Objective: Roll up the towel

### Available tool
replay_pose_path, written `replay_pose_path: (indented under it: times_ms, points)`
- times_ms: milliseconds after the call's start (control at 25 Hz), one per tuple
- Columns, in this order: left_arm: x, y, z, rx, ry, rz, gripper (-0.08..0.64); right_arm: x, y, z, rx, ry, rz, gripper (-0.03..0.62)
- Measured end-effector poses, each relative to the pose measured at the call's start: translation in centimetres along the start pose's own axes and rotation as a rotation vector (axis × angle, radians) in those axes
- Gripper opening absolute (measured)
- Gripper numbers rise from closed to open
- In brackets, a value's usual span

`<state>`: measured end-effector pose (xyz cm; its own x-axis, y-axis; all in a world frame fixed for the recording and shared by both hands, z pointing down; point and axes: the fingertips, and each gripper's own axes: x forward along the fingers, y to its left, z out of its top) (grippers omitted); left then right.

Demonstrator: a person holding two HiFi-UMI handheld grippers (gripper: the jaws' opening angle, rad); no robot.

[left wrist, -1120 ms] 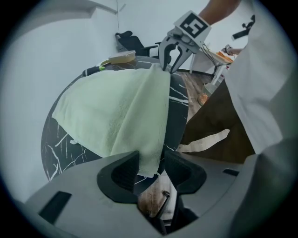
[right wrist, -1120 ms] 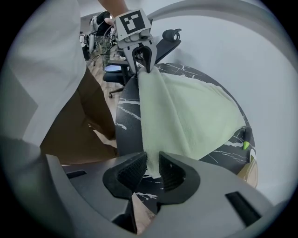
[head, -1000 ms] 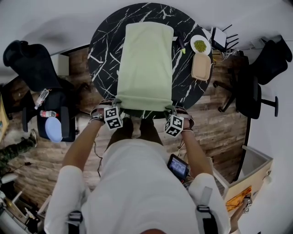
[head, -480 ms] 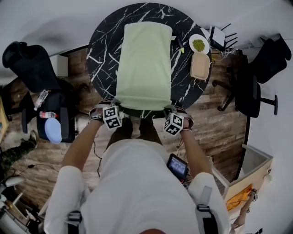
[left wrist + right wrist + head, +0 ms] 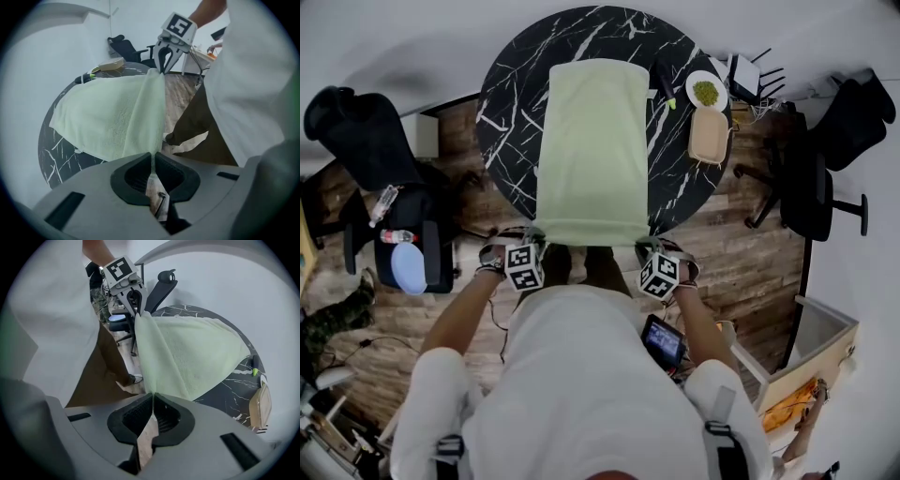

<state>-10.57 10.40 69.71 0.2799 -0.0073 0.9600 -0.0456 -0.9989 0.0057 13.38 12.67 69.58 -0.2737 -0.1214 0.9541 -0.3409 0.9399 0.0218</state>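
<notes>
A pale green towel [image 5: 591, 141] lies lengthwise on the round black marble table [image 5: 506, 103], and its near edge hangs lifted past the table's rim. My left gripper [image 5: 532, 242] is shut on the towel's near left corner, with the cloth pinched between the pads [image 5: 152, 161]. My right gripper [image 5: 645, 247] is shut on the near right corner, the fabric caught in its closed pads [image 5: 153, 399]. The towel [image 5: 112, 117] stretches taut between the two grippers. Each gripper view shows the other gripper across the edge: the right one [image 5: 164, 58], the left one [image 5: 136, 301].
At the table's right side sit a white plate with green bits [image 5: 707, 92], a tan dish [image 5: 711, 136] and a green-tipped pen [image 5: 667, 89]. Black office chairs stand left [image 5: 361, 131] and right [image 5: 811, 187]. An open cardboard box [image 5: 802, 375] is on the wood floor.
Both grippers have drawn back toward my body and risen a little. The towel has slid toward me with them, so its far edge sits further in from the table's far rim.
</notes>
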Motion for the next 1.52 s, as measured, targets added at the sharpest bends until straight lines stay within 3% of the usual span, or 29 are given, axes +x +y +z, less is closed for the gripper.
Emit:
replay_pose_path:
  times_ms: [200, 440, 640, 720, 840, 1000, 1120, 1200, 1280, 1400, 1520]
  points:
    - [-1.4, -1.4, -0.1, -0.014, -0.005, -0.069, 0.026, -2.1, 1.3, 0.5, 0.029, -0.036, 0.043, 0.006]
    - [-2.1, 1.8, 0.7, -0.056, 0.017, -0.164, 0.028, -3.1, -2.7, 2.2, 0.125, -0.086, 0.067, 0.006]
    - [-1.2, 5.6, 0.9, -0.107, 0.051, -0.172, 0.028, -1.9, -6.6, 2.9, 0.161, -0.072, 0.050, 0.006]
    - [-0.7, 6.7, 0.9, -0.174, 0.052, -0.193, 0.028, -1.3, -7.8, 2.9, 0.193, -0.063, 0.052, 0.006]
    - [0.0, 9.5, 0.8, -0.302, 0.032, -0.164, 0.029, -0.1, -9.4, 2.8, 0.236, -0.053, 0.038, 0.006]
    - [1.4, 10.2, 0.3, -0.604, 0.020, -0.247, 0.034, 1.5, -10.7, 2.5, 0.249, -0.019, 0.002, 0.006]
    - [1.8, 11.3, 0.1, -0.732, -0.007, -0.234, 0.049, 2.5, -11.1, 2.2, 0.245, 0.005, -0.037, 0.006]
    - [1.7, 11.9, -0.2, -0.756, -0.026, -0.202, 0.069, 2.8, -11.5, 2.1, 0.234, 0.011, -0.078, 0.006]
    - [1.5, 12.3, -0.6, -0.748, -0.045, -0.161, 0.133, 2.8, -11.8, 2.2, 0.216, 0.009, -0.117, 0.008]
    - [0.5, 13.1, -1.1, -0.686, -0.092, -0.069, 0.195, 2.1, -12.2, 2.3, 0.212, -0.013, -0.163, 0.024]
    - [-1.4, 13.4, -0.7, -0.605, -0.159, 0.023, 0.193, 0.4, -12.6, 2.5, 0.209, -0.057, -0.216, 0.055]
